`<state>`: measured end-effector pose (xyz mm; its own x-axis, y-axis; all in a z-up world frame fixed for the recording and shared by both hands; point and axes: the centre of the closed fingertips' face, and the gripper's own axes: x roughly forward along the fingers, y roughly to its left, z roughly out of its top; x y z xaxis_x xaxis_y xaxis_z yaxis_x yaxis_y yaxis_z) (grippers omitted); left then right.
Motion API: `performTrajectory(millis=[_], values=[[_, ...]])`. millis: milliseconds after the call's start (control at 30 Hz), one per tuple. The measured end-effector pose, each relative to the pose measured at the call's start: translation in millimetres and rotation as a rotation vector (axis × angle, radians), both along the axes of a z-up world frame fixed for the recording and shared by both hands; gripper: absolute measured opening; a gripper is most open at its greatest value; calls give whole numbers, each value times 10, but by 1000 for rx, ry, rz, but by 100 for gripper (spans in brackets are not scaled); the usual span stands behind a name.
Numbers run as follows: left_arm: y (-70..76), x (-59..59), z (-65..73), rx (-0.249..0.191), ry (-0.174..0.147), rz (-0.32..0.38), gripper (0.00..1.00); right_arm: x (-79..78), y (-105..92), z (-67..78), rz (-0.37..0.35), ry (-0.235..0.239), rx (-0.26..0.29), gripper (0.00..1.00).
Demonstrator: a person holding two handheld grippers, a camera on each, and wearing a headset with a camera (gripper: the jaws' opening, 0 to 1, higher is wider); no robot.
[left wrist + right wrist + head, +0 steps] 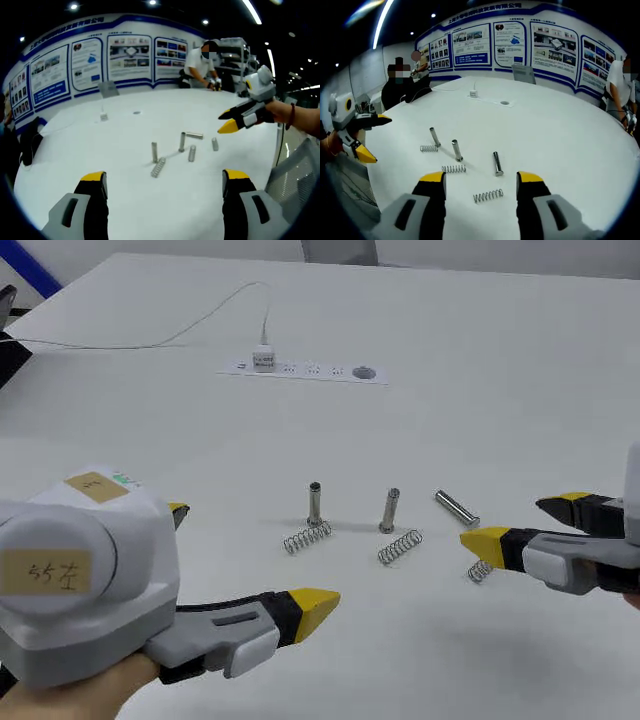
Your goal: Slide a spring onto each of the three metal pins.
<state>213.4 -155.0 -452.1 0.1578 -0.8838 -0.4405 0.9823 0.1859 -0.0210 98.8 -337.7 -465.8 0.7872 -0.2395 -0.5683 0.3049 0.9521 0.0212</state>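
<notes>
Head view, two pins [314,504] upright (third flat), springs [399,547] lying loose

Three pins: left pin [315,504] and middle pin [390,510] upright, right pin [456,508] flat. Three springs, all lying loose: left spring [307,537], middle spring [400,546], right spring [480,570]. Two grippers: left gripper [252,554], right gripper [508,521]. One power strip [310,370], one plug [264,358] in it. One table [500,390].

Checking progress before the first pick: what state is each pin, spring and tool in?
Left pin: upright, bare.
Middle pin: upright, bare.
Right pin: lying flat, bare.
Left spring: lying loose.
Middle spring: lying loose.
Right spring: lying loose.
Left tool: open, empty.
Right tool: open, empty.
</notes>
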Motion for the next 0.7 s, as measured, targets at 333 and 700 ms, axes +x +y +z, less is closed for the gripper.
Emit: performTrajectory(millis=[333, 700], values=[[-6, -23, -12, 5, 9, -9, 96, 236, -201, -74, 25, 29, -1, 50], [-14, -54, -65, 27, 13, -28, 95, 442, -358, -234, 36, 56, 14, 42]])
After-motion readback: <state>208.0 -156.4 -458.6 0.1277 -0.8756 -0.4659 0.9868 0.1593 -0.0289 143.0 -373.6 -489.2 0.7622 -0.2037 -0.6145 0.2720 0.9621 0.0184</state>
